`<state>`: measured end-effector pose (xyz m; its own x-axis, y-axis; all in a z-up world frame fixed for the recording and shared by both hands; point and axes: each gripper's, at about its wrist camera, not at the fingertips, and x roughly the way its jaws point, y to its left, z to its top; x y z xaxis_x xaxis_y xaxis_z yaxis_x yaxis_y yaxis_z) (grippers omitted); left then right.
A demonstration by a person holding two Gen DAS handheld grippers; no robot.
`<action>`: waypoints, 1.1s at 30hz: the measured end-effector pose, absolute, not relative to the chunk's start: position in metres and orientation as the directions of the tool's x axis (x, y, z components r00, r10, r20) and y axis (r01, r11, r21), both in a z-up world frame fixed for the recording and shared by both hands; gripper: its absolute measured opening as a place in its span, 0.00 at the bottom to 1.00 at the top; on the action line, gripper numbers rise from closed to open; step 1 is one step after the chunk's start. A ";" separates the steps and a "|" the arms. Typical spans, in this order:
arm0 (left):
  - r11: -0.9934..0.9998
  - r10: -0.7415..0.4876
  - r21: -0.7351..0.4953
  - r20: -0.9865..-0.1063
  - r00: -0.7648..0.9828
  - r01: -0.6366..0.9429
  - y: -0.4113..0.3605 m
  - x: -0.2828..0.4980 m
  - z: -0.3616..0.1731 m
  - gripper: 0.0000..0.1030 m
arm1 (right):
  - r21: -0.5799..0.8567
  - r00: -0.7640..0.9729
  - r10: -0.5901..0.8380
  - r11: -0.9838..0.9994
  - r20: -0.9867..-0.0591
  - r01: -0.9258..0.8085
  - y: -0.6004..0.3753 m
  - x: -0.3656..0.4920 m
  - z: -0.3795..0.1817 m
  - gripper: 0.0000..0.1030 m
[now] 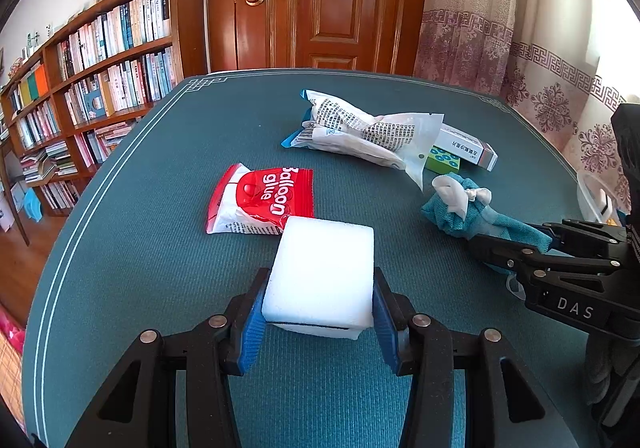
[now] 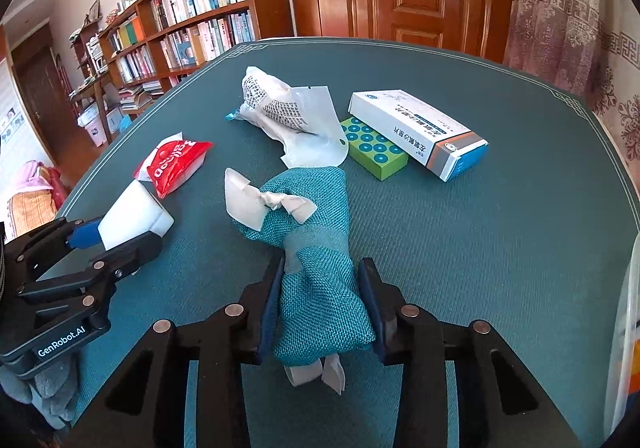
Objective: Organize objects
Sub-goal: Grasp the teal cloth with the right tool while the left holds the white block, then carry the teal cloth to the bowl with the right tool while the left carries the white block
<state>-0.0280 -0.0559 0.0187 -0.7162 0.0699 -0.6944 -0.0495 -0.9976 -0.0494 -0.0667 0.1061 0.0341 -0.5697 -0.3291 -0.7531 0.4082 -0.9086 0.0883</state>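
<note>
Sponge (image 1: 320, 272), a white foam block, sits clamped between the blue pads of the left gripper (image 1: 320, 300), at six o'clock in the left wrist view, its far corner touching or overlapping the red balloon glue packet (image 1: 260, 200) at eleven o'clock of it. Meanwhile the right gripper (image 2: 320, 300) has its jaws pressed against both flanks of the teal cloth bundle (image 2: 316, 248), a woven pouch knotted with a pale ribbon, lying at six o'clock in the right wrist view. Whether either load is lifted clear of the green table mat (image 2: 500, 248) cannot be told; both look to be resting on it. Beyond the bundle, at twelve o'clock, lies a crumpled printed plastic bag (image 2: 288, 116), and at one o'clock a white medicine box (image 2: 420, 128) leans on a green dotted box (image 2: 372, 148). At the right edge, three o'clock, a translucent container (image 2: 624, 328) shows only in part. My reading is that the grasp step is in hand for both items at once. Next each would need lifting straight up, the sponge without dragging the packet along, and carrying to wherever they belong, probably that container, though nothing confirms it. Soft cloth may sag or slip from the pads.
</note>
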 end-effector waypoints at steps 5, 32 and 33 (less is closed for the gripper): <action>-0.998 0.068 -0.047 -0.694 -0.716 -0.049 -0.055 -0.028 0.019 0.48 | 0.112 -0.575 -0.345 -0.909 -0.742 0.402 0.109 -0.056 0.038 0.36; -0.991 0.120 -0.122 -0.705 -0.699 -0.048 -0.062 -0.026 0.021 0.48 | 0.209 -0.669 -0.345 -0.938 -0.659 0.278 0.176 0.000 0.068 0.36; -0.990 0.126 -0.132 -0.706 -0.697 -0.046 -0.062 -0.026 0.021 0.48 | 0.211 -0.672 -0.342 -0.939 -0.657 0.272 0.179 0.001 0.069 0.36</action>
<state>-0.0260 -0.0622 0.0213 -0.6969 0.1264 -0.7060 -0.0462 -0.9902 -0.1317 0.0011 0.1790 0.0691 -0.6715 -0.3419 -0.6574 0.2719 -0.9390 0.2106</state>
